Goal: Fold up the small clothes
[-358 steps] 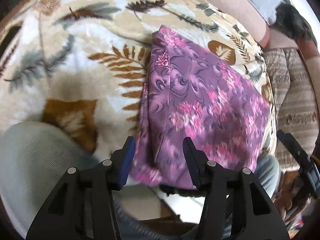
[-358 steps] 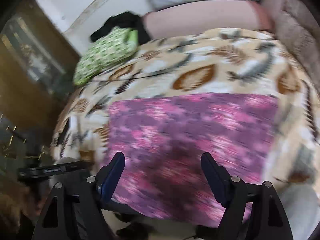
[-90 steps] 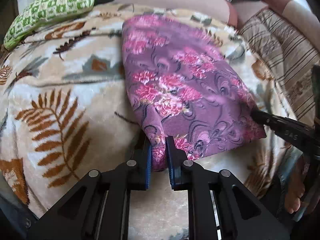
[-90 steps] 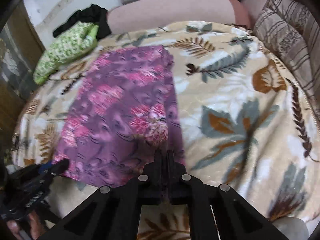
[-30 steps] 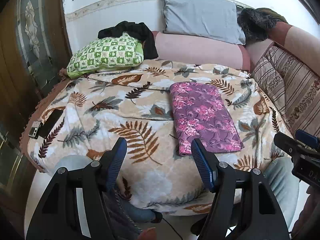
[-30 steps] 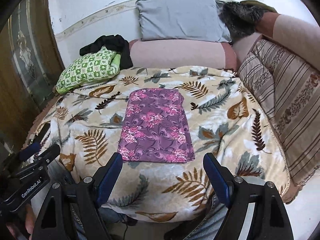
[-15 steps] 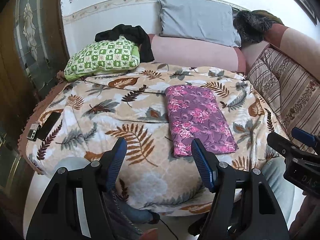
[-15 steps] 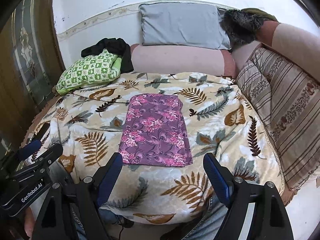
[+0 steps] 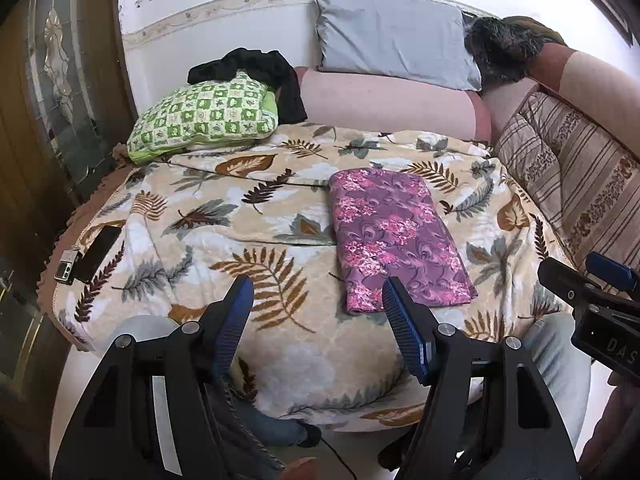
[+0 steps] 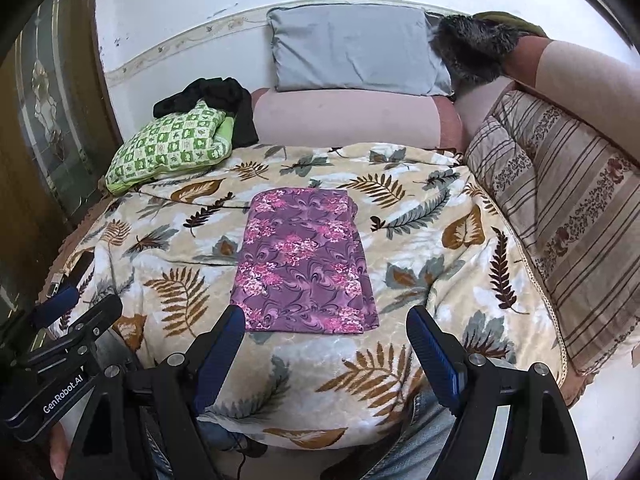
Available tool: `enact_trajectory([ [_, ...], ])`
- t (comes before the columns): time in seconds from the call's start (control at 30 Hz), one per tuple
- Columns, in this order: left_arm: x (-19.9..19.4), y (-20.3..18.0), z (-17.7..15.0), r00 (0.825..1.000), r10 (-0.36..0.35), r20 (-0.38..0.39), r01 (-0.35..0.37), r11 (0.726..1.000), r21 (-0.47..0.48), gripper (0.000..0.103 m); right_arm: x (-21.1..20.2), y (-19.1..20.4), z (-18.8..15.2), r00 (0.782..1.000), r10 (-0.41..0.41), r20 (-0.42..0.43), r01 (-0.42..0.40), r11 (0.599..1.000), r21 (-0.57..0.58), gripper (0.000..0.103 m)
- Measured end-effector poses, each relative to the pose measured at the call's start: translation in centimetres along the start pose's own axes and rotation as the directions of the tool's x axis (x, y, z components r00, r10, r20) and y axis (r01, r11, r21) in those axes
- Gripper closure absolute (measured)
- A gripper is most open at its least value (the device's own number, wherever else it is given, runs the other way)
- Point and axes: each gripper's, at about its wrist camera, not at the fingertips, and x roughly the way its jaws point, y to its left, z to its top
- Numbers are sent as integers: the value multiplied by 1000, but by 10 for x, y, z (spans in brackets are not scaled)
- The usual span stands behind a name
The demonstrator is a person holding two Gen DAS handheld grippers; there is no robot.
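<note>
While I hold both tools back over my knees, this is how things stand, near to far.

Left gripper: jaws apart, nothing between them; it hangs off the bed's near edge, clear of the cloth.
Right gripper: jaws wide apart, empty as well; it shows at the right edge of the left view, well short of the cloth.
My knees: grey trousers show just under the blanket's near edge.
Cloth: a purple flowered piece, folded to a neat flat rectangle, lying alone on the blanket, nearer the front than the pillows.
Phone: at the bed's left edge, well apart from the cloth.
Far end: green pillow with a black garment behind it, grey pillow against the wall.

Just changed: three seconds ago both sets of jaws were pinched shut on the cloth's near edge, one at each corner; now both have let go and I have pulled up and away, so the whole bed is in view.
Against a second ago: nothing differs; same openings, same spots, cloth unmoved.
Meaning for the task: I judge this piece finished, edges square and flat, needing no more folds. Whether another piece waits I cannot tell.
</note>
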Motion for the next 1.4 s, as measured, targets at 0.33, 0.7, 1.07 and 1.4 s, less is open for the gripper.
enact_trajectory([
  [0.33, -1, 0, 1, 1000, -3, 0, 3, 1000, 1, 36, 0, -2, 1, 1000, 4, 3, -4, 1000, -1, 22],
  [0.7, -1, -2, 0, 1000, -2, -4, 2, 1000, -1, 36, 0, -3, 2, 1000, -7, -3, 7, 1000, 24, 22],
  [1.07, 0, -3, -6, 1000, 2, -8, -2, 1000, 5, 36, 0, -4, 0, 1000, -6, -9, 6, 1000, 28, 22],
  [1.4, 1, -3, -7, 1000, -2, -14, 2, 1000, 3, 36, 0, -4, 0, 1000, -6, -10, 7, 1000, 31, 22],
])
